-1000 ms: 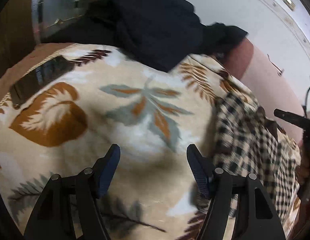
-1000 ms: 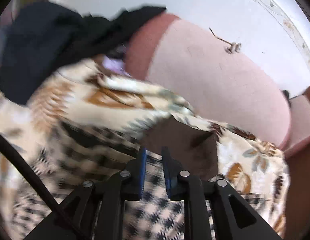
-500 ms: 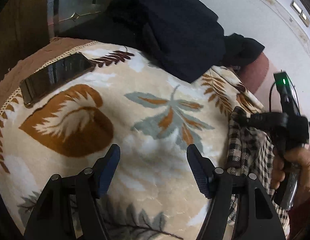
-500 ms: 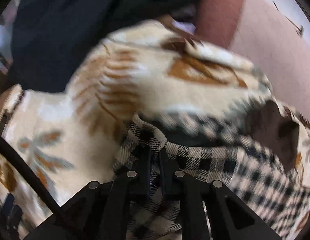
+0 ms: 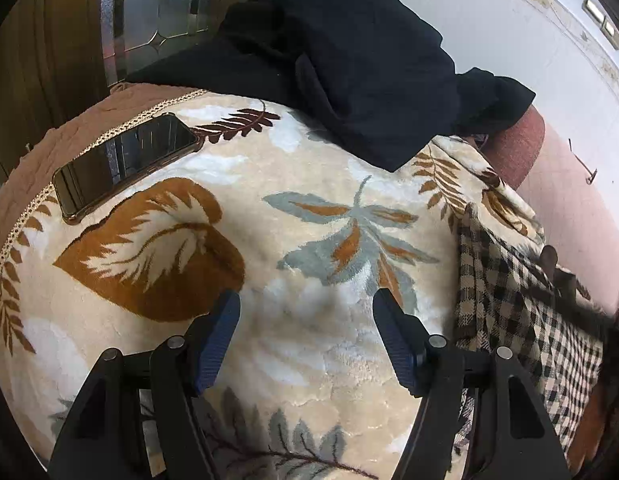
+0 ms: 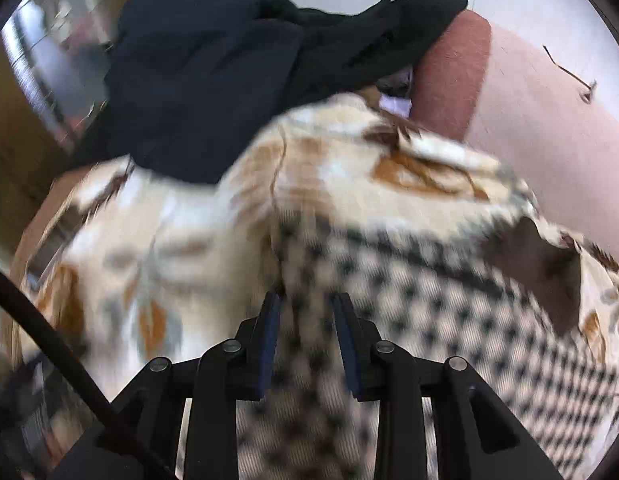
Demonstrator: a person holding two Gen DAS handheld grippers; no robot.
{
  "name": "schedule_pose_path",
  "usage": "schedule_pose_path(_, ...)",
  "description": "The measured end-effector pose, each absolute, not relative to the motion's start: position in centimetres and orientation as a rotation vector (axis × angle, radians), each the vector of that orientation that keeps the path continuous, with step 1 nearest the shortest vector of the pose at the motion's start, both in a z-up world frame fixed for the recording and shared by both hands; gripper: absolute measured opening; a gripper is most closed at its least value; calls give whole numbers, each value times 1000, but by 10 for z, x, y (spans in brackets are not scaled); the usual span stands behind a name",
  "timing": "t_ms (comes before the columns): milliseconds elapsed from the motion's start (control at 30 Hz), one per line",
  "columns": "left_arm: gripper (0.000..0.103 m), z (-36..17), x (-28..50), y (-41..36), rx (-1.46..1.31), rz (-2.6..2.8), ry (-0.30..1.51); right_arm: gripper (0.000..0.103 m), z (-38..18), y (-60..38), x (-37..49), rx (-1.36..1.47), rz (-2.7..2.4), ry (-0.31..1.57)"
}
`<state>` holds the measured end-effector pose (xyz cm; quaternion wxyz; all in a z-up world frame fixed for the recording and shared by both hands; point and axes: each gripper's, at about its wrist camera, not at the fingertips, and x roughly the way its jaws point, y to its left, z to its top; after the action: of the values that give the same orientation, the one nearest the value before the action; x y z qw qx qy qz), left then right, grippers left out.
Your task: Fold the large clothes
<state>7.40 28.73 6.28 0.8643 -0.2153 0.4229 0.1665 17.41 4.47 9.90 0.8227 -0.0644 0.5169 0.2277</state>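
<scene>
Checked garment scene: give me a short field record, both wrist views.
surface: leaf-print blanket
garment: checked garment, lying on the blanket's right side in the left wrist view
other cloth: dark garment heaped at the blanket's far edge
stray item: phone at the far left of the blanket
left tool: open, nothing between its fingers, over bare blanket
right tool: opening, over the checked cloth; view blurred, contact unclear

The blanket was cream with brown and grey-blue leaves. The checked cloth had black and cream squares. The heap of clothes was black. The phone was dark and shiny. The gripper pads were blue.
</scene>
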Motion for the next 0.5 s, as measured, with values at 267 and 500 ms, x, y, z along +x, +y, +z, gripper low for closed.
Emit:
schedule_pose_path(267, 68, 73, 64, 289, -433, 386, 852, 18, 31, 50, 120, 189, 661, 1265)
schedule_pose_path(500, 68, 82, 62, 252, -338, 294, 846, 17, 72, -51, 78, 283, 621, 1121)
